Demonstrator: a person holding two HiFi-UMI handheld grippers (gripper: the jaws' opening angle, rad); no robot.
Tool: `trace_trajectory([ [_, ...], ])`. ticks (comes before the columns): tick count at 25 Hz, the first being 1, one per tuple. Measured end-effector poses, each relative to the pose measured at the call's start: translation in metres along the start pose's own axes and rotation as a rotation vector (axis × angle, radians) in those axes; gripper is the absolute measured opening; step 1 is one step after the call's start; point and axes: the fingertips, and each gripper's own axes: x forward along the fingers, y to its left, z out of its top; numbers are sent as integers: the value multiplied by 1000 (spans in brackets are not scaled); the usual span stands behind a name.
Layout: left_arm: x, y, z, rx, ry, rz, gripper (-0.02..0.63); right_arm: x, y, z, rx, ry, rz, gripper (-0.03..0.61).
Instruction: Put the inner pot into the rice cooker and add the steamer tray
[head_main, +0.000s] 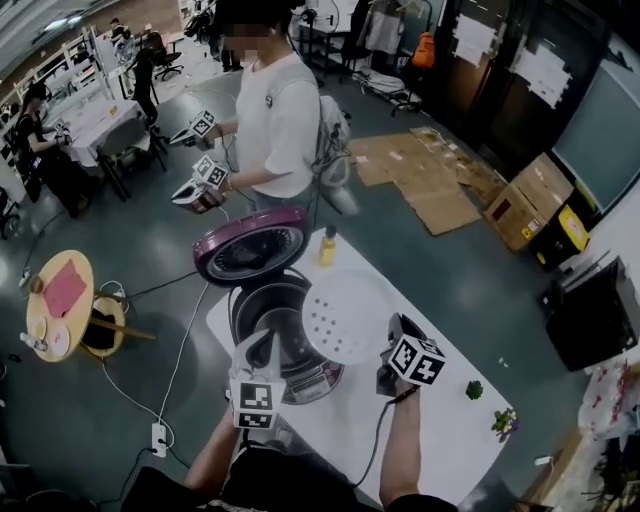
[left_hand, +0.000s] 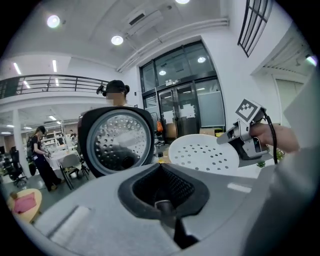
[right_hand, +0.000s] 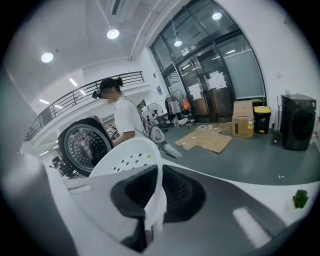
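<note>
Right gripper (right_hand: 150, 222) jaws clench the near rim of the steamer tray (right_hand: 127, 157), which is probably light, stiff plastic and best held by that edge. Left gripper (left_hand: 162, 210) jaws pinch a thin dark edge, seemingly the inner pot (head_main: 265, 315) rim. The pot is seated in the rice cooker (head_main: 305, 385), and the open lid (left_hand: 117, 141) stands beyond.

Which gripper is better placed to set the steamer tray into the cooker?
Right: the right gripper holds the steamer tray above the open rice cooker; the left gripper clamps its front rim.
</note>
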Motion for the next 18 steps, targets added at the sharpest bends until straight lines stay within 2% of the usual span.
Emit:
trace_trajectory([
  [6, -25, 38, -16, -30, 8, 91, 11, 29, 64, -14, -67, 54, 125, 31],
  [13, -46, 69, -36, -67, 26, 162, 11, 54, 119, -37, -147, 127, 223, 31],
  [18, -55, 83, -53, -94, 43, 186, 11, 68, 143, -56, -216, 182, 258, 31],
])
